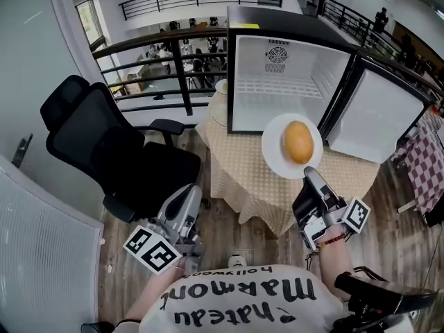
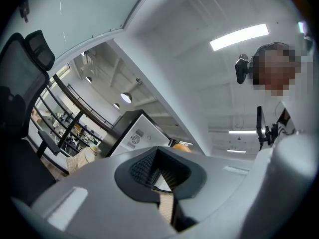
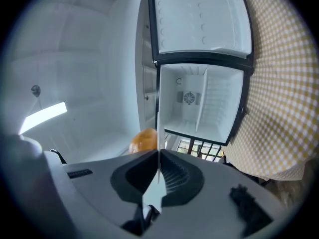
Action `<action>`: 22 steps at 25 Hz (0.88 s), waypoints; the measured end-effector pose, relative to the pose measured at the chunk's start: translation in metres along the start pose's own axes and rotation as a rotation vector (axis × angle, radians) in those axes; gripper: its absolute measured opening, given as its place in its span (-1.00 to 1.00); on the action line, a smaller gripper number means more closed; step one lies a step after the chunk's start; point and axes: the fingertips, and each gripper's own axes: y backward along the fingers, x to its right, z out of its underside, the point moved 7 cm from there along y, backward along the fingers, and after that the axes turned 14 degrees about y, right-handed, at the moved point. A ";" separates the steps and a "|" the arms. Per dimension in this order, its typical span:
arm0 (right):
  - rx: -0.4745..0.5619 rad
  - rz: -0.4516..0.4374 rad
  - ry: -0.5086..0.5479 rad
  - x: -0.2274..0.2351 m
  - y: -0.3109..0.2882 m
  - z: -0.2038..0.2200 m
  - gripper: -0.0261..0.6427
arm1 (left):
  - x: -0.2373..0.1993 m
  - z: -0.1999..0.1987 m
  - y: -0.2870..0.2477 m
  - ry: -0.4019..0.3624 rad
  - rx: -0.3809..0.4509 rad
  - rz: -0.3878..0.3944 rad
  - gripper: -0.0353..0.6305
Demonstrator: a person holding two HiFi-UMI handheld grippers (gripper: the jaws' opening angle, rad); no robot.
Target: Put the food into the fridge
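Two grippers in view. The right gripper [image 1: 310, 174], lower right of the head view, has its jaws pinched on the near rim of a white plate [image 1: 276, 152]; its own view shows the thin rim edge-on between the pads. One oval orange-yellow food item [image 1: 299, 141] lies on the plate. The plate is held above the checked cloth [image 1: 239, 179], just in front of the fridge [image 1: 277, 106], not inside it. The fridge stands at upper centre, with its door [image 1: 378, 116] swung open to the right and its white interior bare. The left gripper [image 2: 159, 166] is at lower left of the head view, beside a black chair [image 1: 104, 144]. Its jaws are drawn together to a thin slit with nothing between them.
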 end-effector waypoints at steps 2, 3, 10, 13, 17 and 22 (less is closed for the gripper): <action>-0.007 -0.007 0.002 0.009 -0.015 -0.010 -0.84 | -0.004 -0.007 -0.013 -0.011 0.007 -0.006 -0.88; -0.010 -0.013 0.003 0.013 -0.022 -0.015 -0.84 | -0.007 -0.011 -0.019 -0.018 0.014 -0.008 -0.88; -0.022 -0.045 0.013 0.034 -0.060 -0.029 -0.84 | -0.025 -0.021 -0.043 -0.043 0.036 -0.013 -0.88; -0.027 -0.045 0.008 0.049 -0.080 -0.032 -0.84 | -0.043 -0.026 -0.057 -0.035 0.033 -0.013 -0.88; -0.047 -0.054 0.005 0.060 -0.112 -0.029 -0.84 | -0.065 -0.033 -0.076 -0.011 0.033 -0.008 -0.88; -0.064 -0.078 0.007 0.061 -0.112 -0.030 -0.84 | -0.062 -0.021 -0.083 -0.034 0.022 -0.003 -0.88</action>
